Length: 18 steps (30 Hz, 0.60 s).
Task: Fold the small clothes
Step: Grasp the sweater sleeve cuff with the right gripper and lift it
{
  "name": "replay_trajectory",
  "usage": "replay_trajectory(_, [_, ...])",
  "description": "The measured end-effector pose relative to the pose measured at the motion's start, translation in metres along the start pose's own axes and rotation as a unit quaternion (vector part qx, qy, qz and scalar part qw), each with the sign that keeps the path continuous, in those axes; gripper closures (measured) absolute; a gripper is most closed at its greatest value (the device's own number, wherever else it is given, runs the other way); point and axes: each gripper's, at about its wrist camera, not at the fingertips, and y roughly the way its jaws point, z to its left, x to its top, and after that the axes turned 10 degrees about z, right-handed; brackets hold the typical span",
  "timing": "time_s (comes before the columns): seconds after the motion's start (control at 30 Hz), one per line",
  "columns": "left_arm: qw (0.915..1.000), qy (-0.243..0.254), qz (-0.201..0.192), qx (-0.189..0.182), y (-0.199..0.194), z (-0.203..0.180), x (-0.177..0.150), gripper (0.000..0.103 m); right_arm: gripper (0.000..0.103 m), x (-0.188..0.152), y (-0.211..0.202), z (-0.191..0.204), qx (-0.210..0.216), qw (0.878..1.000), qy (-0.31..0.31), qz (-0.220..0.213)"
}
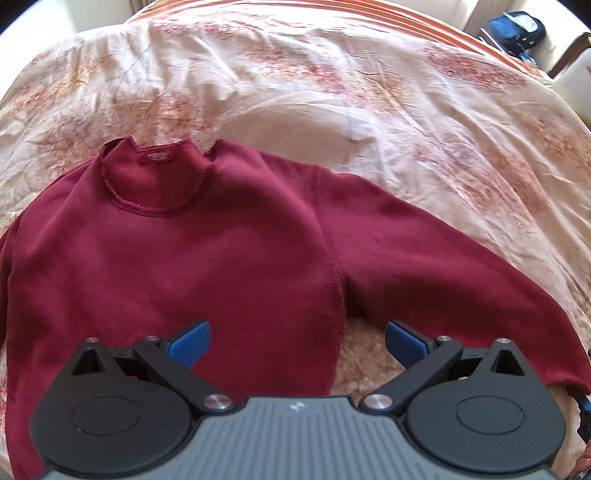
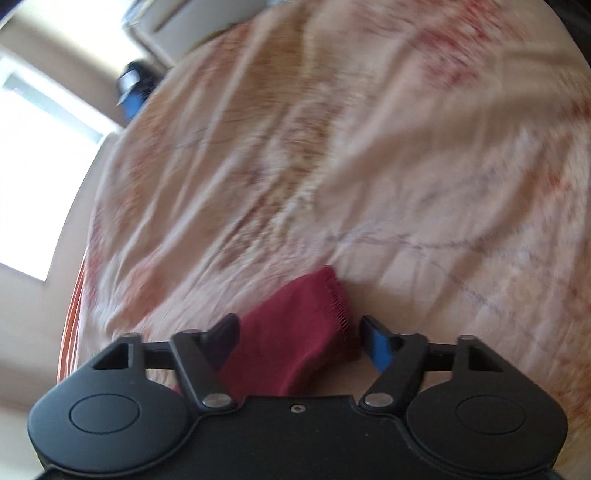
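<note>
A small maroon sweater [image 1: 192, 251] lies flat on the bed, collar at the far side, its right sleeve [image 1: 443, 258] stretched out to the right. My left gripper [image 1: 297, 341] is open and empty, hovering over the sweater's lower right side near the armpit. In the right wrist view, my right gripper [image 2: 297, 341] is open, and the sleeve's cuff [image 2: 299, 332] lies between its spread fingers, not clamped. That view is blurred by motion.
The bed is covered with a wrinkled cream floral bedspread [image 1: 332, 92] with an orange striped edge [image 1: 443, 26]. A blue bag [image 1: 517, 29] sits beyond the bed at the far right. A bright window [image 2: 33, 177] is at the left in the right wrist view.
</note>
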Motion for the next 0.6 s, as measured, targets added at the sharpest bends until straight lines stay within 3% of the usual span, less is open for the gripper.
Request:
replay_trajectory(0.03, [1.0000, -0.001, 0.003, 0.000, 0.000, 0.002, 0.002, 0.000, 0.053, 0.001, 0.003, -0.001, -0.006, 1.000, 0.013, -0.003])
replay_trajectory(0.23, [0.9998, 0.001, 0.010, -0.016, -0.007, 0.014, 0.018, 0.000, 0.090, -0.005, 0.005, 0.007, -0.049, 0.998, 0.021, -0.022])
replay_trajectory(0.33, [0.9997, 0.004, 0.014, -0.018, -0.009, 0.022, 0.024, 0.000, 0.095, -0.012, -0.006, 0.021, -0.049, 0.998, -0.020, -0.037])
replay_trajectory(0.47, [0.9987, 0.002, 0.016, -0.048, -0.013, 0.041, 0.033, 0.001, 0.096, -0.028, -0.021, 0.054, -0.054, 0.990, -0.113, -0.066])
replay_trajectory(0.6, [0.9966, 0.000, 0.005, -0.082, -0.030, 0.074, 0.040, 0.001, 0.096, -0.061, -0.038, 0.108, -0.051, 0.964, -0.244, -0.095])
